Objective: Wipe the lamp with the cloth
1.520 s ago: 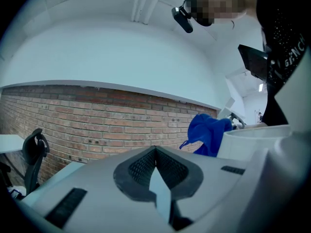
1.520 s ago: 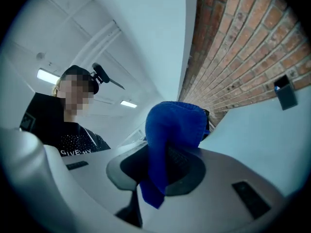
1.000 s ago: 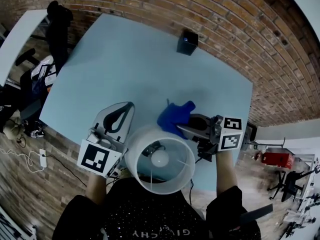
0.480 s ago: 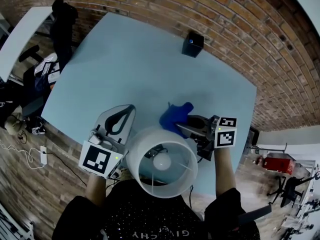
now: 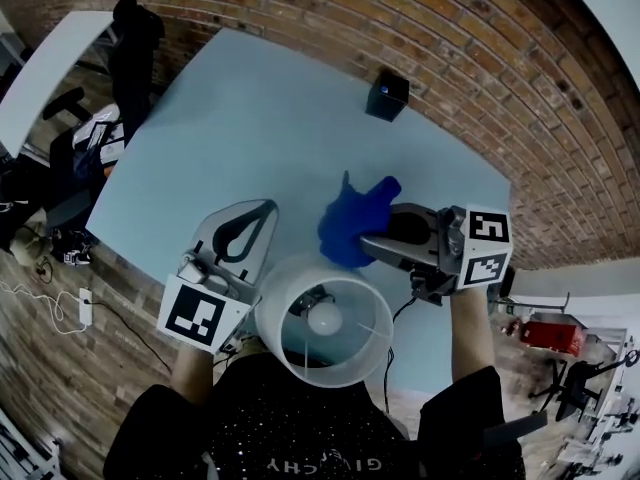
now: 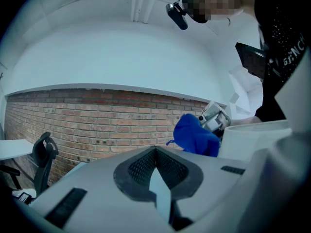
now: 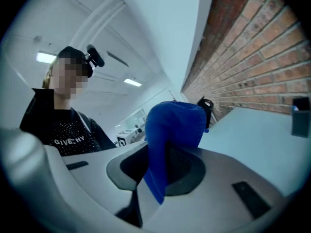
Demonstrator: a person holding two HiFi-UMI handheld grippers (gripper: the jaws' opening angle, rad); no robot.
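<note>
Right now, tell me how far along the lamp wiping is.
Done: the blue cloth is picked up, clamped in the right gripper. In hand: it is held beside the far rim of the lamp shade; contact cannot be told. The left gripper is shut and empty beside the shade. Left: the wiping itself; nothing shows any of it done.

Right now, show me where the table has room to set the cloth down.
Widest bare stretch of table: between the black box at the far edge and the left tongs. A smaller patch lies beyond the blue cloth, toward the wall. Crowded: the near edge, around the lamp.
</note>
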